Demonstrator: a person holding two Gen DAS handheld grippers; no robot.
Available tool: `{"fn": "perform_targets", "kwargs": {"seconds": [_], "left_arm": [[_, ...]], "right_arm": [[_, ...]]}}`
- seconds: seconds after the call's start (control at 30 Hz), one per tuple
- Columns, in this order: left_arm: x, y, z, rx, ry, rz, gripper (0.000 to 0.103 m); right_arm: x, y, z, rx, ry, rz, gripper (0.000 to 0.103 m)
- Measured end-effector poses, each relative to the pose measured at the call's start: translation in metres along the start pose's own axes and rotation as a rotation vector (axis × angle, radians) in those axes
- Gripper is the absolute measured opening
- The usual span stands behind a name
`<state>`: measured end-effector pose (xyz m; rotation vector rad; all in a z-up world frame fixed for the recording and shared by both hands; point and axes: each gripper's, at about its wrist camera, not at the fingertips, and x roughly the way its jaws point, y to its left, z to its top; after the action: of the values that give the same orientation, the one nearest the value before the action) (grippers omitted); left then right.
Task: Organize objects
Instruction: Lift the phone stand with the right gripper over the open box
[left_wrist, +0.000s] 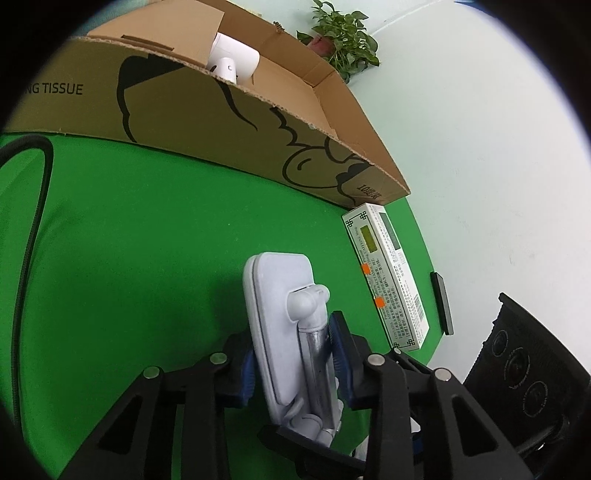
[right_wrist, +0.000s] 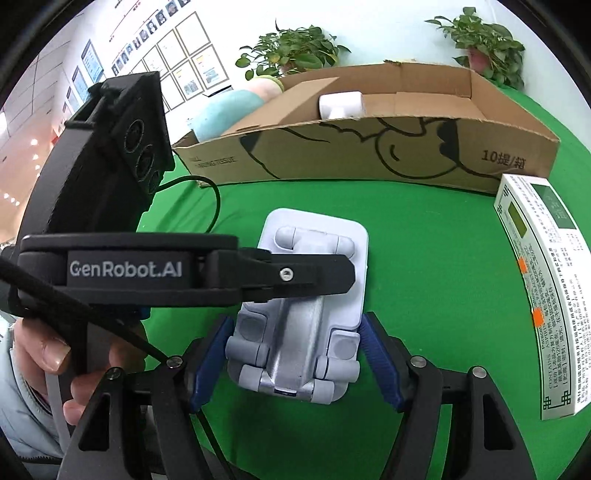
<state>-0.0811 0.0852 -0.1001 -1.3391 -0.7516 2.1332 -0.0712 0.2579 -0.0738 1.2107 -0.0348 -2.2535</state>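
A grey folding phone stand lies on the green cloth. In the left wrist view my left gripper is shut on it, one blue pad on the plate's edge and the other on the hinged arm. From the right wrist view the stand sits between the blue pads of my right gripper, which touch its two sides. My left gripper reaches in from the left across the stand's middle, held by a hand.
An open cardboard box stands behind the stand with a white object inside. A long white medicine carton lies at the right. A thin black slab rests at the cloth's right edge. A black cable loops on the left. Potted plants stand behind.
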Motion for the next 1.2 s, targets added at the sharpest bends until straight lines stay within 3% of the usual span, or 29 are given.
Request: {"fn": "perform_targets", "kwargs": {"seconds": [0.37,0.73,0.93,1.2], "left_arm": [[-0.041,-0.029,0.012,0.072,-0.075,-0.015,0.03],[-0.073,-0.084,0.06,0.226,-0.16,-0.014,0.03],[-0.075,-0.107,0.09,0.28,-0.163,-0.011,0.03],[-0.072,-0.12,0.157,0.268,-0.129,0.025,0.03]], "right_arm": [[-0.03,0.024,0.017,-0.059,-0.114,-0.035,0.065],[-0.079,0.04,0.058,-0.093,-0.284,-0.076,0.064],[-0.085,0.032,0.098,-0.084,-0.331,-0.095,0.064],[-0.08,0.009,0.178,-0.05,-0.3,-0.063,0.064]]}}
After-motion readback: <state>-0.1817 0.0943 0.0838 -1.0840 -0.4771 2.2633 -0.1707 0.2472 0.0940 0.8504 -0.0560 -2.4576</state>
